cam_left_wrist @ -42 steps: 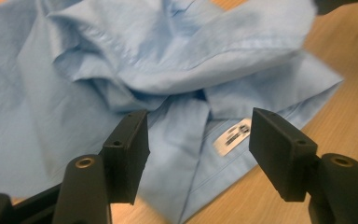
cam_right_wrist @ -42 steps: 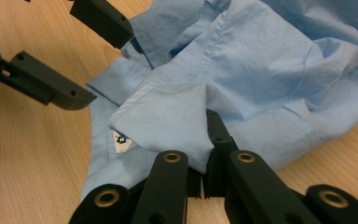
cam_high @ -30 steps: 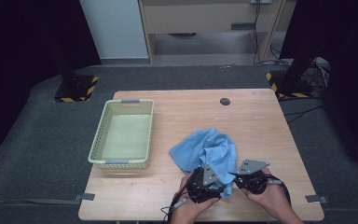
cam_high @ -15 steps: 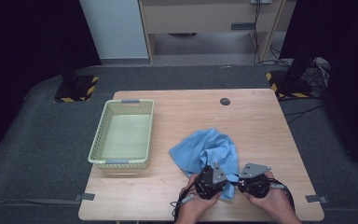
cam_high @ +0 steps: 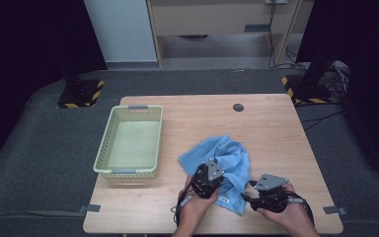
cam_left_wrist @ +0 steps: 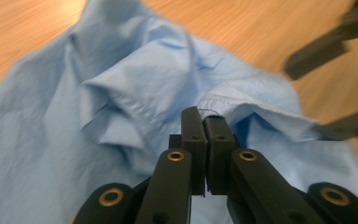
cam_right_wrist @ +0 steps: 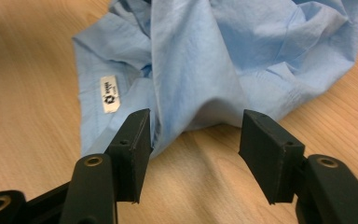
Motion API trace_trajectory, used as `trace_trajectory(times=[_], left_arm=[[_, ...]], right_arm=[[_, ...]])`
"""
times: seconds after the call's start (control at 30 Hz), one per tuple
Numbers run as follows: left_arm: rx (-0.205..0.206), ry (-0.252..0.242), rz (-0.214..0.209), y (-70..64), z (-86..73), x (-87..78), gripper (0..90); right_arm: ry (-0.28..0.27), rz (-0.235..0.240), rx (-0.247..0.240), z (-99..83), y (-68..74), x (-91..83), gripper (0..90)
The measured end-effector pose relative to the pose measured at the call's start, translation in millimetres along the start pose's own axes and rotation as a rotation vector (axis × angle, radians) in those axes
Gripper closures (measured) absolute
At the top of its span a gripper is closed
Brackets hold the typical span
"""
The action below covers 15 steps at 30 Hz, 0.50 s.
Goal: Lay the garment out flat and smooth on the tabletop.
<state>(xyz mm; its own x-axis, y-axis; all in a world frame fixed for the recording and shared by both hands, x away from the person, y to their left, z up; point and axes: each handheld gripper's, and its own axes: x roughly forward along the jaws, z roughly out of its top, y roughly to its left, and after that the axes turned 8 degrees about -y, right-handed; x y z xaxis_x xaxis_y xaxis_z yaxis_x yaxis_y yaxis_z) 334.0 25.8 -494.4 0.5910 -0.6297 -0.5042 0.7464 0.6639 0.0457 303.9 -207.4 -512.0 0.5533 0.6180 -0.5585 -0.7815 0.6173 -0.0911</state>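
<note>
A crumpled light-blue cloth garment [cam_high: 222,165] lies on the near half of the light wooden table [cam_high: 276,133], right of centre, with a small white sewn-in label [cam_right_wrist: 108,94] facing up near its edge. The left gripper [cam_left_wrist: 204,122] has its jaws pressed together on a hemmed fold of the garment, lifting that fold slightly off the rest. The right gripper [cam_right_wrist: 193,133] sits with jaws spread wide at the garment's near edge; a hanging fold lies between them, the left jaw touching fabric, the right jaw apart from it. A pale green perforated plastic basket [cam_high: 102,153] stands on the table's left side, well apart from the garment.
</note>
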Motion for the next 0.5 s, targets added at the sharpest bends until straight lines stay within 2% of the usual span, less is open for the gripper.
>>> trace_trajectory(times=[0.23, 0.5], left_arm=[[-0.028, 0.077, 0.046, 18.4, -19.1, 7.6, 89.1], [-0.025, 0.137, 0.045, 19.8, -30.1, 18.4, 89.1]], right_arm=[[0.003, 0.029, -0.008, 1.8, 5.2, -0.3, 42.4], [-0.001, 0.091, -0.008, 3.3, 13.1, 1.9, 42.1]])
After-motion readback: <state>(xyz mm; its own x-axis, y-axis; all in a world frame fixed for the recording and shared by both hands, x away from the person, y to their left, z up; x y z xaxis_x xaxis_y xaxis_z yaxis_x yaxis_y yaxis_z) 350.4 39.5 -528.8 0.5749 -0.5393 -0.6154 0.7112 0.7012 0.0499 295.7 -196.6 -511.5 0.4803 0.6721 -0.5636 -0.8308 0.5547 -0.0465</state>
